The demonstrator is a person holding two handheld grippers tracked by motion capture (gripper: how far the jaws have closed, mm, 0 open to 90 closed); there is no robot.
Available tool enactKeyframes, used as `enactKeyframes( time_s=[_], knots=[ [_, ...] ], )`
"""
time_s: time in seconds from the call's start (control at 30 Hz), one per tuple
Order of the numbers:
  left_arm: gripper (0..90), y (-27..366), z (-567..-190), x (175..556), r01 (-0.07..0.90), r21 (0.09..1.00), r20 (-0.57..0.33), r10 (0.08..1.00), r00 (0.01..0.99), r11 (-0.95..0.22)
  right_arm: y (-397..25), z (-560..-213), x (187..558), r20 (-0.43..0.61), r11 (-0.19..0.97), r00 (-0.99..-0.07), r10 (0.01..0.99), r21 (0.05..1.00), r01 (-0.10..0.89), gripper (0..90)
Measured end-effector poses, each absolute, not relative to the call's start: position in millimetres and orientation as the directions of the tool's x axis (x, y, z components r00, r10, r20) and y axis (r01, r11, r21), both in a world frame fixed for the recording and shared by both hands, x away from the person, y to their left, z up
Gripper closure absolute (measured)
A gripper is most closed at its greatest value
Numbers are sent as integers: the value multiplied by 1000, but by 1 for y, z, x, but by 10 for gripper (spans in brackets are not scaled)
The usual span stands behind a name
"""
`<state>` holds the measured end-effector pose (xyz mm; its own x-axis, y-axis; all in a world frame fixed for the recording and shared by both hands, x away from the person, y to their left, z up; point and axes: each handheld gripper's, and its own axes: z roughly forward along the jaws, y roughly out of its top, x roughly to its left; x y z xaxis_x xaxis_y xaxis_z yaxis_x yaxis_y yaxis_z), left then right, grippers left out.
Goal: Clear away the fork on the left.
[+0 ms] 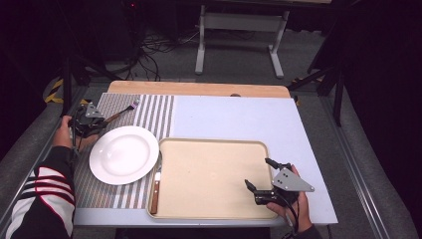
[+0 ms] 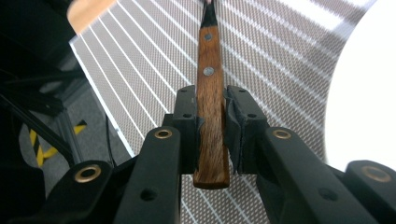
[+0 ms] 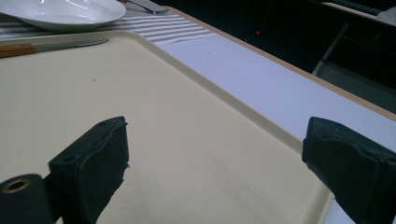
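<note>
While plate (image 1: 124, 155) flanks it, left tool (image 2: 212, 135) clamps fork (image 2: 210, 107).

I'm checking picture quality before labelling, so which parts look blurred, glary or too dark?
High view: surroundings nearly black, table evenly lit, white plate washed out. Left gripper view: wooden fork handle sharp, plate rim at right blown out. Right gripper view: near jaws soft, tray clear, background dark.

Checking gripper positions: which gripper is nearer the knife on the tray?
Right. The right gripper hovers over the tray holding the knife; the left gripper is beyond the plate.
</note>
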<state>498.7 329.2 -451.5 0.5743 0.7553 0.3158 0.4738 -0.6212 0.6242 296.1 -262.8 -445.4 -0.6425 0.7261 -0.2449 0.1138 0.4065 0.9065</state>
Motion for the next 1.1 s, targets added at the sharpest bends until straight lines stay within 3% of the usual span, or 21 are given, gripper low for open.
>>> enactKeyframes(
  time_s=[0.43, 1.1],
  knots=[
    [759, 317, -422, 481, 331, 806, 290, 814, 502, -491, -261, -445, 296, -252, 410, -639, 727, 905, 109, 80],
    [759, 271, -395, 429, 137, 890, 270, 746, 609, -434, -261, -440, 294, -267, 404, -624, 734, 911, 86, 81]
  ],
)
